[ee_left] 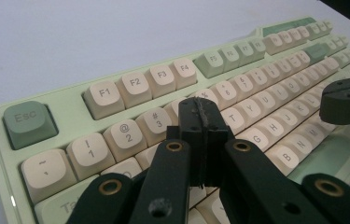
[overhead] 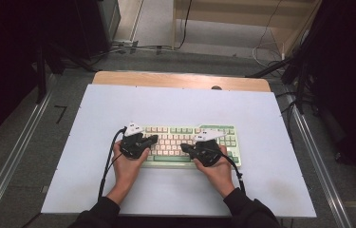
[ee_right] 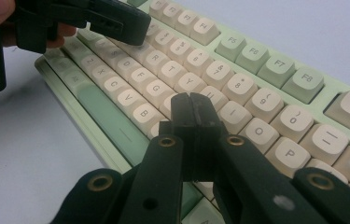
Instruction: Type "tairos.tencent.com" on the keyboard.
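Keyboard (overhead: 191, 144) lies under both tools (jaws together), left (overhead: 154, 138) and right (overhead: 183, 147).

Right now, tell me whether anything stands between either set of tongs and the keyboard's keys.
Nothing visible does. The left tongs and the right tongs are both shut and empty, poised just over the keys of the green keyboard, with no object between tips and keycaps.
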Demonstrator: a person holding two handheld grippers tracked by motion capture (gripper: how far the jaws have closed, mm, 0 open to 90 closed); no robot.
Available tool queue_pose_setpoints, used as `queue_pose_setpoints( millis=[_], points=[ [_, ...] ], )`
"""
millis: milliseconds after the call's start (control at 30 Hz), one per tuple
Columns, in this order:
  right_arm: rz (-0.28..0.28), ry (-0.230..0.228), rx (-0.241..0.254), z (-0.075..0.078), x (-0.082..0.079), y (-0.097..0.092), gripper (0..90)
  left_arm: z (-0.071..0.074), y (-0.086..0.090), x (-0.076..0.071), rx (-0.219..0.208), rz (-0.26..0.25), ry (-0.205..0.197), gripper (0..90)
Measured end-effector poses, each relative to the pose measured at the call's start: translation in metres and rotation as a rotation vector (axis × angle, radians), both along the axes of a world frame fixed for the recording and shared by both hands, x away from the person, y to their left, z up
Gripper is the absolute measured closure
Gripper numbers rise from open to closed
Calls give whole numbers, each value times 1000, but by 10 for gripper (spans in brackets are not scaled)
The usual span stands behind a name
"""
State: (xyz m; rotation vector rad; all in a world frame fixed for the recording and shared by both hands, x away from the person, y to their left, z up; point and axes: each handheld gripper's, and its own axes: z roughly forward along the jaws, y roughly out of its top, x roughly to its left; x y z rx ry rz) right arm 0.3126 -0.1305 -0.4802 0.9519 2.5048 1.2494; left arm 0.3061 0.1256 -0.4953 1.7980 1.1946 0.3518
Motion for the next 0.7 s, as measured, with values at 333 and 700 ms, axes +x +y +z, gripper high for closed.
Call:
queue_pose_setpoints(
  millis=[333,700],
  points=[
    [1,2,0,0,0,1,881,-2,-4,2,37,-6,13,900],
    [4,-1,-4,-1,0,1,881,6,0,-2,-6,-1,-19,900]
  ],
)
